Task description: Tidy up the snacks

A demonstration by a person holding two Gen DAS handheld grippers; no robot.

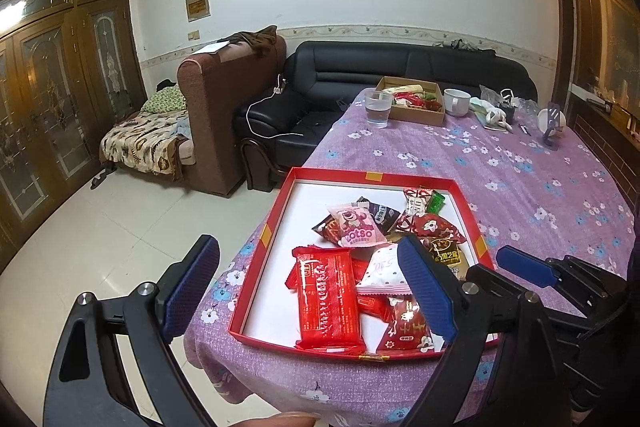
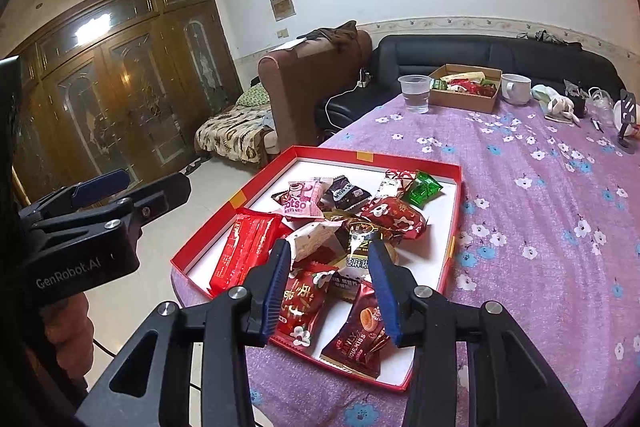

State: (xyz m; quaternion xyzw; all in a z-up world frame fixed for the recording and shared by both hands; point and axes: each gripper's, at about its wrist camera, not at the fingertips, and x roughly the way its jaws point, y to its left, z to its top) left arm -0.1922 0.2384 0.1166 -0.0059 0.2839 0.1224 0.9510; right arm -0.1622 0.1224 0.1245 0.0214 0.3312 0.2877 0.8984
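A red tray (image 1: pixel 280 209) (image 2: pixel 456 227) with a white floor sits at the near corner of the purple flowered table. It holds several snack packets: a long red packet (image 1: pixel 328 301) (image 2: pixel 244 251), a pink Lotso packet (image 1: pixel 356 225) (image 2: pixel 300 201), a green candy (image 2: pixel 422 187), a dark red packet (image 2: pixel 358 335). My left gripper (image 1: pixel 312 287) is open and empty, above the tray's near left part. My right gripper (image 2: pixel 332 291) is open and empty, hovering over the packets at the tray's near end. The right gripper also shows in the left wrist view (image 1: pixel 528 267).
A brown cardboard box (image 1: pixel 416 115) (image 2: pixel 464 99) with more snacks stands at the table's far end, between a clear plastic cup (image 1: pixel 378 109) (image 2: pixel 416 93) and a white mug (image 1: pixel 456 101) (image 2: pixel 516 87). Small clutter lies at the far right. The table edge and floor are to the left.
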